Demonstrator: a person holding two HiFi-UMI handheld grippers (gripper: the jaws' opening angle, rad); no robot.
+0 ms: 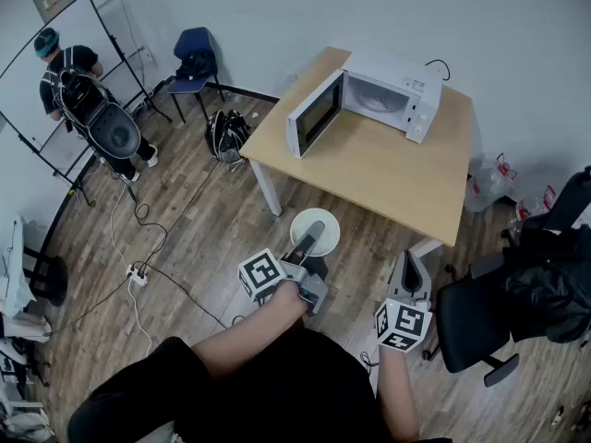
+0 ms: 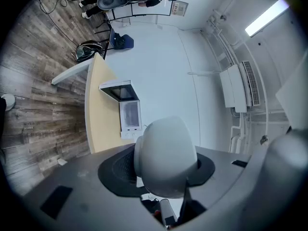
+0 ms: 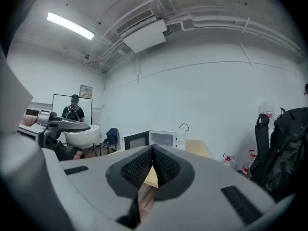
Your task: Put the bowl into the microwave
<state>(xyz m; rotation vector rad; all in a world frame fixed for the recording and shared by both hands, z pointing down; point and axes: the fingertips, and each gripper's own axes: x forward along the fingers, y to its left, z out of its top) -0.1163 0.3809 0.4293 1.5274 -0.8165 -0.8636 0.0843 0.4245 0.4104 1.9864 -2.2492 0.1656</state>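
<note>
Wooden table (image 1: 388,169) with open microwave (image 1: 369,100); left fingers (image 1: 308,237) tight on white bowl (image 2: 166,158), right fingers (image 1: 408,277) together, empty.

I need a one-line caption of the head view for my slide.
Left gripper holds a white bowl short of the wooden table, where the microwave stands open; right gripper shut, empty.

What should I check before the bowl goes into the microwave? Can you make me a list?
1. Bowl held by the left tool: ok, the jaws clamp its rim.
2. Microwave door open: ok.
3. Room inside the microwave: cannot tell from here.
4. Bowl up at the microwave: not ok, it hangs over the floor, short of the table.
5. Right tool out of the way: ok, shut and empty, off to the side.
</note>
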